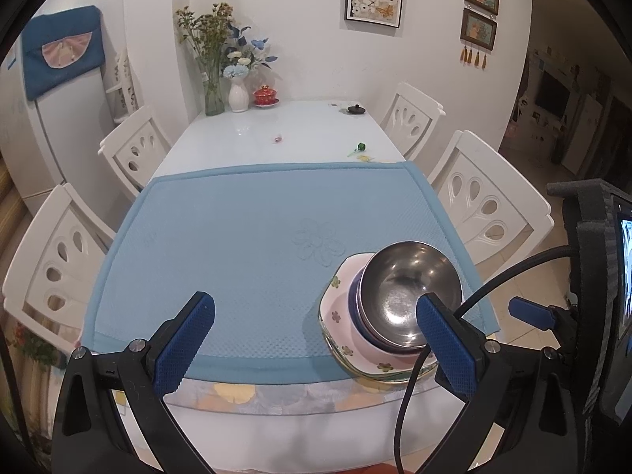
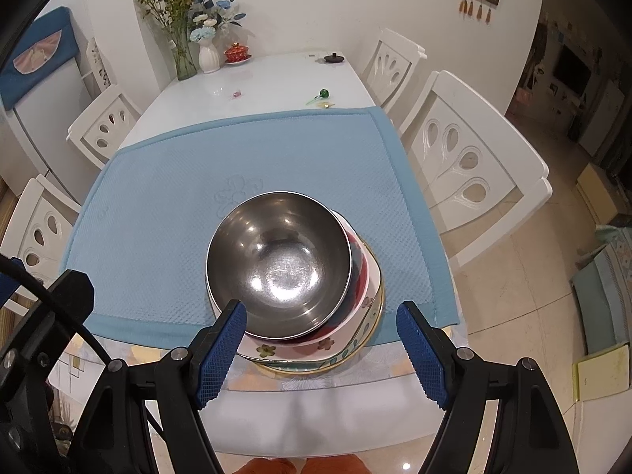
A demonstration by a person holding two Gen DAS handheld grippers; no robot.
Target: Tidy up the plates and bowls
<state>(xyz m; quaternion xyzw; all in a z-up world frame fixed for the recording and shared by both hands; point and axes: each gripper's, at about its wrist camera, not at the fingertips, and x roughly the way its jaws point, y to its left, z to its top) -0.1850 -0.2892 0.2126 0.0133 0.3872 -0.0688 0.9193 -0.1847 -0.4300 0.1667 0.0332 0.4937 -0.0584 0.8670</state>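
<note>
A steel bowl (image 1: 409,292) (image 2: 278,262) sits on top of a stack at the near right corner of the blue mat (image 1: 245,245) (image 2: 221,166). Under it are a dark bowl (image 1: 353,300) (image 2: 357,272), a pink flowered square dish (image 1: 337,316) (image 2: 328,341) and a round plate (image 2: 355,357). My left gripper (image 1: 316,351) is open and empty, above the table's near edge, left of the stack. My right gripper (image 2: 322,349) is open and empty, just in front of the stack, fingers on either side of its near rim without touching.
White table (image 1: 276,126) with white chairs on both sides (image 1: 489,201) (image 1: 51,260). At the far end stand a glass vase with flowers (image 1: 213,91), a white vase (image 1: 238,96), a red lidded cup (image 1: 265,95) and a black lid (image 1: 355,109). Small green item (image 1: 357,148).
</note>
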